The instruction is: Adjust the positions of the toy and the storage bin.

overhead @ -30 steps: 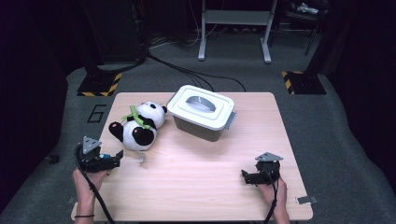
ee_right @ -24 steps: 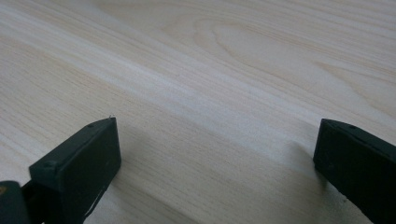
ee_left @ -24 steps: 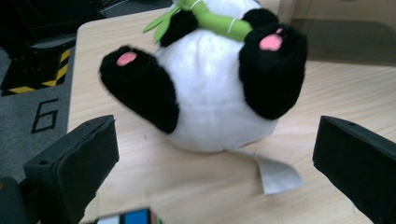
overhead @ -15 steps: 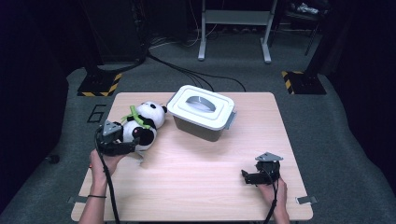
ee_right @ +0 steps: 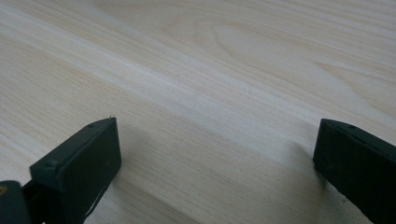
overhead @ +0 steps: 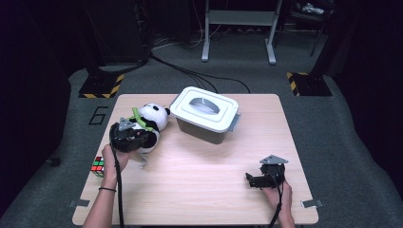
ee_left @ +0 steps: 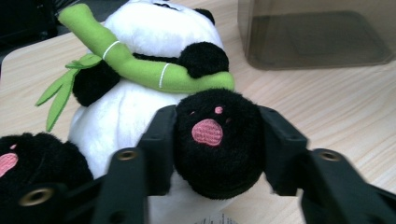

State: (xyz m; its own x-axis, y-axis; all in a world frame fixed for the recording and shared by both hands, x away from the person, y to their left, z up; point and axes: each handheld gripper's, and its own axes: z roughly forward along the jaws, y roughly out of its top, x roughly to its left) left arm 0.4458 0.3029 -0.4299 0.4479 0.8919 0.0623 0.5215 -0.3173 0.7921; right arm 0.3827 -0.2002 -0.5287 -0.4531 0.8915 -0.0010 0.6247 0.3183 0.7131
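Over the past second the left gripper [ee_left: 217, 154] had travelled from the near left edge of the table [overhead: 199, 190] up to the panda plush [overhead: 151, 124], and its jaws had just been closing, so that in the left gripper view they now pressed on either side of one black foot [ee_left: 218, 140] with its pink embroidered pad. That foot sat squarely between the jaws and bulged a little against them, which read as a real clamp rather than a near miss. The panda lay at the left of the table, hugging a green bamboo stalk [ee_left: 140, 65], just beside the lidded grey bin [overhead: 205, 114] but apart from it. The right gripper [overhead: 259, 180] had kept its place near the front right, jaws spread wide over bare wood, holding nothing. With the foot caught, the toy looked ready to be lifted, likely toward the bin, whose lid was still on. A Rubik's cube [overhead: 98, 165] sat at the left edge
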